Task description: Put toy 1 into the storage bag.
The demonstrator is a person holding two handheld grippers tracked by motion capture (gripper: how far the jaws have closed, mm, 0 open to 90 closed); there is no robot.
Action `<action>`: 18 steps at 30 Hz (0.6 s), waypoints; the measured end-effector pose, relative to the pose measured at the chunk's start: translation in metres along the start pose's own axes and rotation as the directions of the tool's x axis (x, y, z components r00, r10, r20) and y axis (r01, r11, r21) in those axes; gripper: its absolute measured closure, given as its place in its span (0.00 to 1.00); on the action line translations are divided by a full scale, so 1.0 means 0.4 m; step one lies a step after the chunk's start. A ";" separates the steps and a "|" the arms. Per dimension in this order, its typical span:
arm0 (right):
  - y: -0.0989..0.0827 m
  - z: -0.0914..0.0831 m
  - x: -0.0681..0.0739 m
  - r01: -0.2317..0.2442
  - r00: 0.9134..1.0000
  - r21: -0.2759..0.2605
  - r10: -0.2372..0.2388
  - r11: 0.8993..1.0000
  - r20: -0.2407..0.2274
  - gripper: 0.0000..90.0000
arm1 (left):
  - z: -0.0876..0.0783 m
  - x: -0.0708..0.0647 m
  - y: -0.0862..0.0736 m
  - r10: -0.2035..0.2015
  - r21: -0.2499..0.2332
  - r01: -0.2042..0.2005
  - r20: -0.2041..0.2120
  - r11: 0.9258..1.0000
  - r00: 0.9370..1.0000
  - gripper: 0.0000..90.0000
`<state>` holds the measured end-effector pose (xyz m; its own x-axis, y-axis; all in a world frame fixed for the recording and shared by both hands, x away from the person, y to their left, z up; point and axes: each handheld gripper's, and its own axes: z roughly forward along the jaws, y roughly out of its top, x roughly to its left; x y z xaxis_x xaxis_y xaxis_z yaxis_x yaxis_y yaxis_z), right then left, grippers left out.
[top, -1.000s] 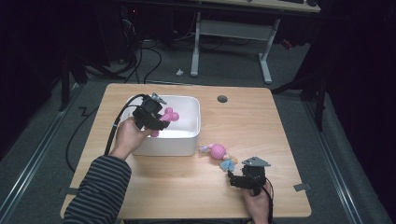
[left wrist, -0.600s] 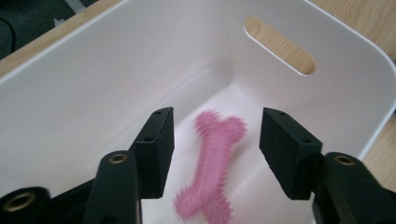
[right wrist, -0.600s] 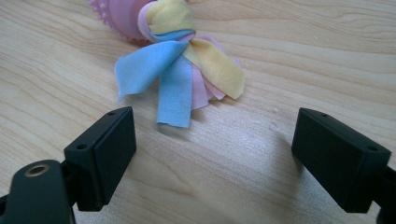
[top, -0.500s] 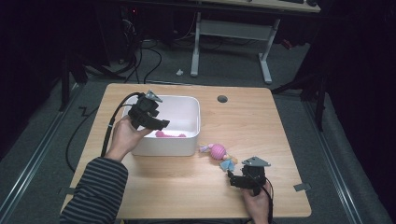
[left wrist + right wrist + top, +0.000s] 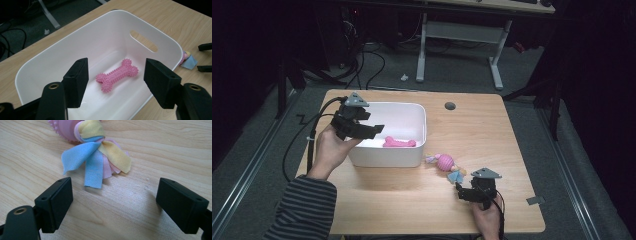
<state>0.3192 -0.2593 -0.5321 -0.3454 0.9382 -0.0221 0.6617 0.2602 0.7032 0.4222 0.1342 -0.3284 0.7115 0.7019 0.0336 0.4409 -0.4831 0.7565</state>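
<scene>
A wooden worktop (image 5: 492,135) was lit in a dark room. Left claw (image 5: 116,82) had just been opening, empty, above the bone (image 5: 117,74) in the tub (image 5: 160,37). Right claw (image 5: 115,202) was held apart, empty; the tasselled toy (image 5: 96,157) ahead could be nudged away by a low approach.

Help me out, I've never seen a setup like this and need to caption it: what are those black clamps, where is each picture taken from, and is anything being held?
A person holds a hand-operated clamp in each hand. The high view looks down on the wooden table; the other two come from cameras riding on the clamps. The left gripper hangs over a white bin and has just been opening its jaws; nothing is between them, and a pink spiky bone toy lies on the bin floor. The right gripper rests open near a pink ball toy with cloth strips on the table, not touching it.
</scene>
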 end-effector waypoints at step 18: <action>0.000 -0.001 0.001 -0.003 1.000 0.001 0.003 1.000 0.000 0.15 | -0.085 -0.016 -0.060 -0.028 -0.059 0.026 -0.033 0.998 0.999 0.40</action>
<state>0.3189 -0.2589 -0.5320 -0.3431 0.9391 -0.0202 0.6633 0.2575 0.7026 0.3885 0.1591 -0.3248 0.6805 0.7320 0.0342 0.4260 -0.4332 0.7942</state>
